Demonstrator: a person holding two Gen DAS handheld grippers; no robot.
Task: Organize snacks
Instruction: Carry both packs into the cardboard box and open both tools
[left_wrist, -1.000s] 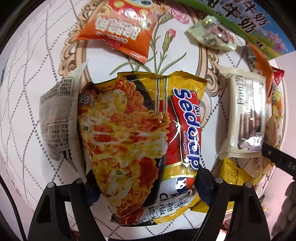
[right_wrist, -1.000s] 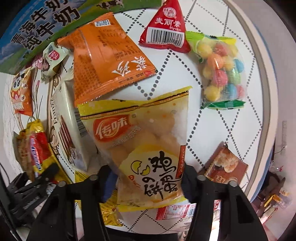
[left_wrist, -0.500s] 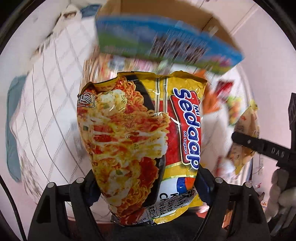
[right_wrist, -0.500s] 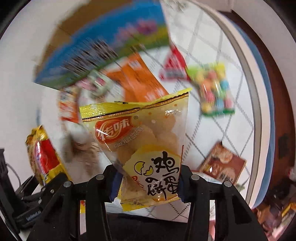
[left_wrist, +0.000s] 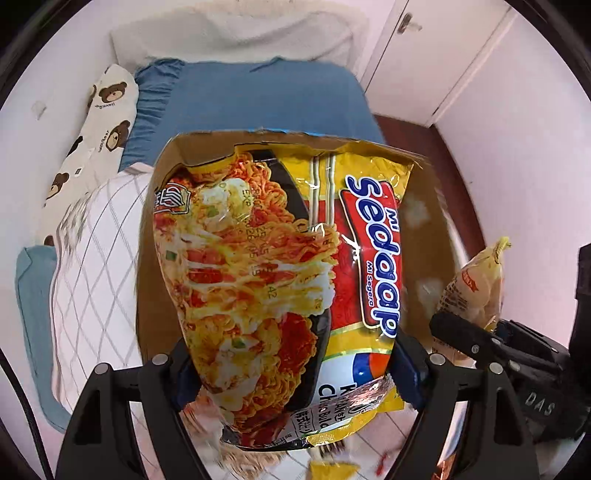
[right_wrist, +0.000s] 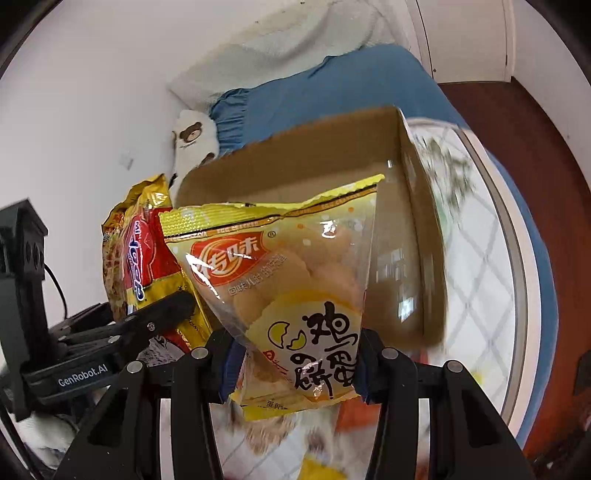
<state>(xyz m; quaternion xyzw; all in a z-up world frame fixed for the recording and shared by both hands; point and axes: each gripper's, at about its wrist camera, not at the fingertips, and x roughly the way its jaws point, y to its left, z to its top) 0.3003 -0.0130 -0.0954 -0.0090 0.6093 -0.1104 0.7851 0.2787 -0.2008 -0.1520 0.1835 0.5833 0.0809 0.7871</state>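
Note:
My left gripper (left_wrist: 288, 373) is shut on a yellow-and-red instant noodle packet (left_wrist: 273, 280), held upright above an open cardboard box (left_wrist: 428, 236). My right gripper (right_wrist: 295, 365) is shut on a clear-and-yellow egg cracker bag (right_wrist: 295, 295), also raised over the same cardboard box (right_wrist: 332, 155). In the right wrist view the noodle packet (right_wrist: 136, 254) and the left gripper's fingers (right_wrist: 162, 314) hang at the left. In the left wrist view the cracker bag (left_wrist: 476, 291) and the right gripper's fingers (left_wrist: 461, 332) show at the right. The box's brown inside looks mostly bare.
The box stands on a round table with a white diamond-patterned cloth (left_wrist: 92, 280). Beyond it lie a blue bed (left_wrist: 258, 99), a bear-print pillow (left_wrist: 92, 133) and white closet doors (left_wrist: 436, 55). Blurred snack packets (right_wrist: 325, 465) lie on the table below the grippers.
Both grippers have lifted their packets off the snack-covered table and carried them up over the cardboard box. The view has swung from the tabletop to the box's open top.

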